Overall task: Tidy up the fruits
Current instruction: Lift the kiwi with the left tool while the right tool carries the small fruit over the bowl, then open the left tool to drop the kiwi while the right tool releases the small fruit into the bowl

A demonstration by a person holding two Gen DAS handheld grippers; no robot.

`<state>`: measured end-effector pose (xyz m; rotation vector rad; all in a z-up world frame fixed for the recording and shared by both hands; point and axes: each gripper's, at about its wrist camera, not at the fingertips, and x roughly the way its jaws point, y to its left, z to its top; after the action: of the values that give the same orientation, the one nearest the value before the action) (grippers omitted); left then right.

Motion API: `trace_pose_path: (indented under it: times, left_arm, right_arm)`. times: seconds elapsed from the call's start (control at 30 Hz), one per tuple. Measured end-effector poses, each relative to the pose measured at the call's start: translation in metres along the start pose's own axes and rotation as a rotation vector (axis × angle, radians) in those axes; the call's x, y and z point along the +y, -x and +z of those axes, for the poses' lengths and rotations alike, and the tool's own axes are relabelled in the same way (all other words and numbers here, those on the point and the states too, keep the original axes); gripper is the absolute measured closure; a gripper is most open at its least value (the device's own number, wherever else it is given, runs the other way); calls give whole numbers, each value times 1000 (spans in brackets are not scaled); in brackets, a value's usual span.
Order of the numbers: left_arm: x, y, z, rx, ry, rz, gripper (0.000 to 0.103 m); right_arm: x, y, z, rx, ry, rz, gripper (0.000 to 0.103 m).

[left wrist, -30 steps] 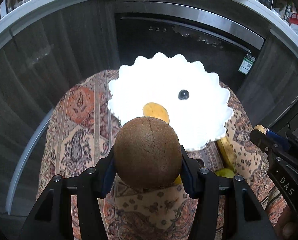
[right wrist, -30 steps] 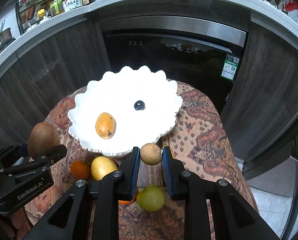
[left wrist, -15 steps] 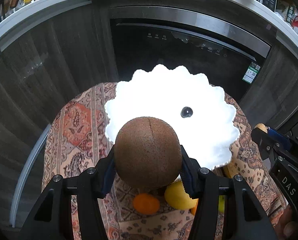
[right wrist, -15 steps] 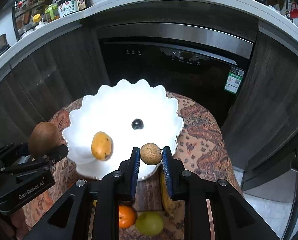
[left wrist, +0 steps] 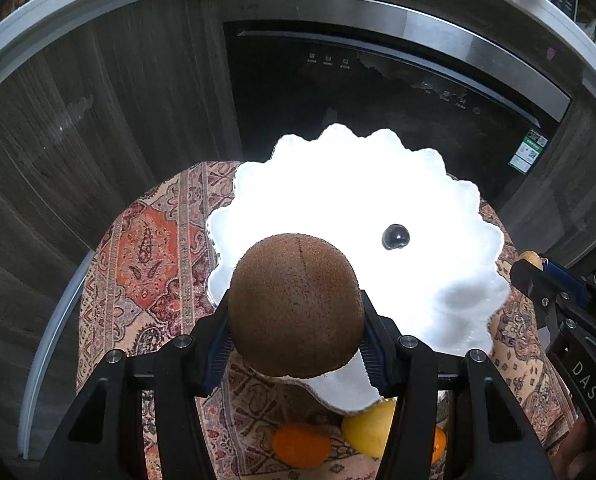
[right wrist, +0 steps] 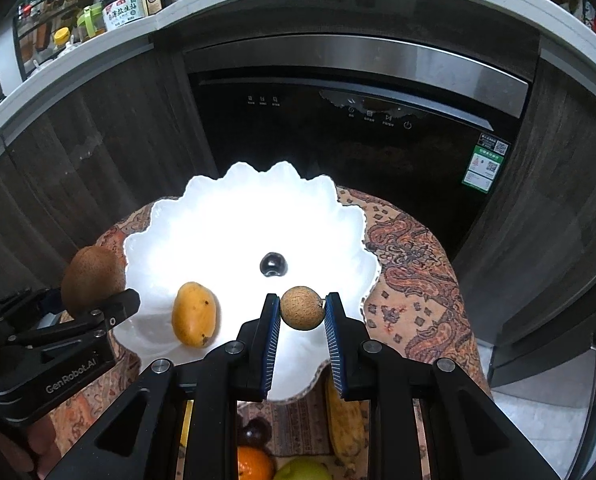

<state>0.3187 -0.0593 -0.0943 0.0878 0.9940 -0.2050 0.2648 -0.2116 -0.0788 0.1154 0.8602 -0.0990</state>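
My left gripper (left wrist: 294, 320) clamps kiwi (left wrist: 294, 304) at widest girth, above plate (left wrist: 338, 184) near rim; soft, bruisable, fuzzy. My right gripper (right wrist: 301, 312) pinches small round longan (right wrist: 301, 307), light, thin-shelled, above plate too.

both fruits now over the plate (right wrist: 338, 216) (kiwi (left wrist: 294, 308), longan (right wrist: 301, 307)).

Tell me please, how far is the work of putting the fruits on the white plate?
Done: a mango and a dark cherry already lie on the scalloped white plate. In hand: the left gripper holds a kiwi and the right gripper holds a small round brown fruit, both over the plate. Left: an orange, a green fruit and others wait on the patterned cloth.
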Motion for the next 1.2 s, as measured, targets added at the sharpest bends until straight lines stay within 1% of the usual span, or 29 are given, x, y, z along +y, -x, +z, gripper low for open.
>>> trace_pose_path:
  times: [0.4,0.5,0.57,0.6,0.63,0.67,0.7,0.73,0.77,0.8,0.83,0.87,0.93,1.1,1.2]
  left_arm:
    - [3,-29,8,27,5,7,48]
    - [3,-35,9,44,5,2,48]
    - [1,-38,8,48,-16,24,46]
    - [1,-38,7,37,-21,39,41]
    - [2,-37,7,30,-20,49,33]
    - [3,-36,7,27,-12,49,30]
    - [5,-35,7,24,-3,46,29]
    - [6,-34,7,24,-1,46,29]
    - [7,-33,6,24,-1,48,28]
    - [7,-31,6,21,-3,53,24]
    - [8,-28,6,17,-2,59,18]
    - [9,-25,5,3,-3,61,15]
    - [10,-16,4,-21,0,70,9]
    - [10,4,3,-49,4,70,6]
    - [10,19,1,-71,3,70,5]
  right_arm:
    - [-4,-32,6,37,-1,-9,79]
    - [-5,-38,8,42,-1,-6,79]
    - [-3,-41,8,39,15,-13,79]
    - [-3,-41,8,37,20,-19,79]
    - [-3,-41,8,34,23,-27,78]
    - [-2,-41,8,33,28,-33,77]
    - [-2,-42,8,33,33,-39,68]
    - [-2,-41,8,31,33,-50,56]
    - [-2,-39,8,24,27,-61,53]
    - [-3,-38,8,19,25,-66,49]
    - [-3,-36,8,15,23,-70,46]
    - [-3,-34,7,12,19,-74,44]
    - [-4,-29,6,3,11,-83,36]
    - [-5,-10,7,-24,4,-102,30]
    - [-5,5,8,-44,1,-111,29]
